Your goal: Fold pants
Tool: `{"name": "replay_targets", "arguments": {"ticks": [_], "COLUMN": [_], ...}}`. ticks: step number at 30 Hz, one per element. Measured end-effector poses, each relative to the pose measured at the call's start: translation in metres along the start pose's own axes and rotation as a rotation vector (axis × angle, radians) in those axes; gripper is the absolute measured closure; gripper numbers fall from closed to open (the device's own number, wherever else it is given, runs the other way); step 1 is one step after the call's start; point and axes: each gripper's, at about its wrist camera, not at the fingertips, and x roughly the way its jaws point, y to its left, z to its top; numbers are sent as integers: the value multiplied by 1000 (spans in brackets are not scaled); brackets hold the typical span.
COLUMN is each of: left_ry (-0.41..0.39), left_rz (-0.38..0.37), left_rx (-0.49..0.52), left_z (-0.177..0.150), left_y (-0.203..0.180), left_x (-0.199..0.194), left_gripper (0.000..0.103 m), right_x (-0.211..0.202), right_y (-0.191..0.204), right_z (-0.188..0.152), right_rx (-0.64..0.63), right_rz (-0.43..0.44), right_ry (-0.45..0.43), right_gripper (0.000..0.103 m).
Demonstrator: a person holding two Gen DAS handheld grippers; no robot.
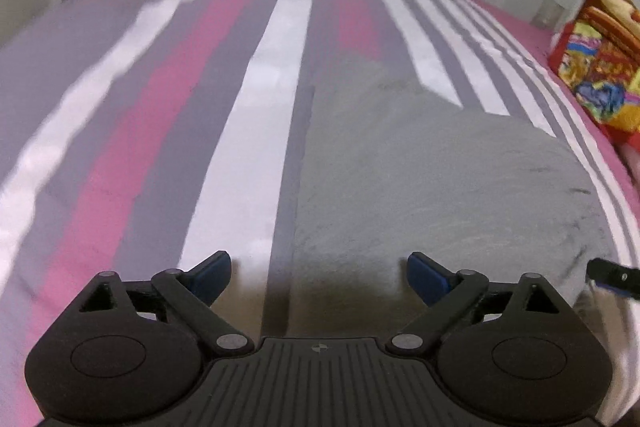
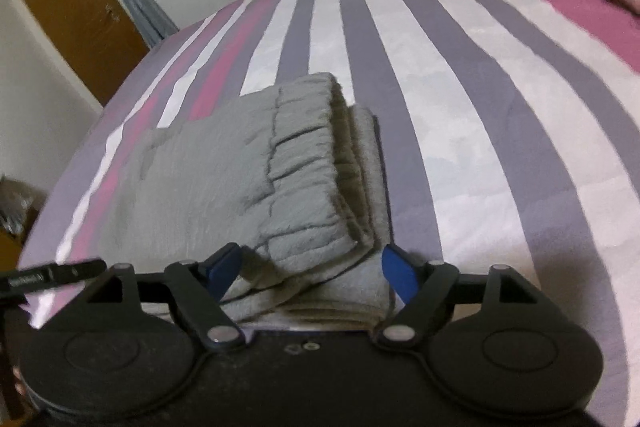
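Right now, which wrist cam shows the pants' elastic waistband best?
Right wrist: the waistband lies atop the folded grey pants, its gathers clear. The left wrist view shows only a flat grey panel; no waistband is discernible.

Both wrist cameras looked down along their fingers, close over the striped bed (image 1: 256,131), sharing the folded grey pants (image 2: 224,179) from opposite sides.

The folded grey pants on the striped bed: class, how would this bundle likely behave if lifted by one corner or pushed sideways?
The grey pants look soft and fleecy, so probably floppy; lifted by a corner, the stacked layers would likely fall open. Pushed, they would probably bunch and drag on the striped bedsheet rather than slide. They cannot roll or tip.
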Motion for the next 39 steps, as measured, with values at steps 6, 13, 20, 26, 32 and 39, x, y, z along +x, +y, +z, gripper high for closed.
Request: {"name": "replay_targets", "arguments": {"ticks": [6, 13, 20, 26, 32, 39], "left_ry": [42, 71, 78, 93, 88, 109], "left_rz": [-108, -218, -300, -326, -333, -436], "left_rx": [-106, -4, -81, -84, -88, -79], "left_z": [-1, 3, 9, 10, 11, 12], "left_y": [12, -6, 5, 10, -1, 11], "left_x": [22, 42, 47, 53, 62, 58], "left_gripper": [9, 10, 35, 38, 38, 38], "right_x": [11, 24, 23, 31, 49, 42], "right_y": [-12, -29, -44, -59, -46, -56], "right_z": [6, 13, 14, 13, 13, 12], "right_rx": [49, 84, 132, 225, 211, 232], "right_rz": [58, 128, 206, 260, 246, 389], "right_ry": [41, 77, 80, 90, 83, 148], "right_gripper": [25, 23, 24, 14, 15, 39]}}
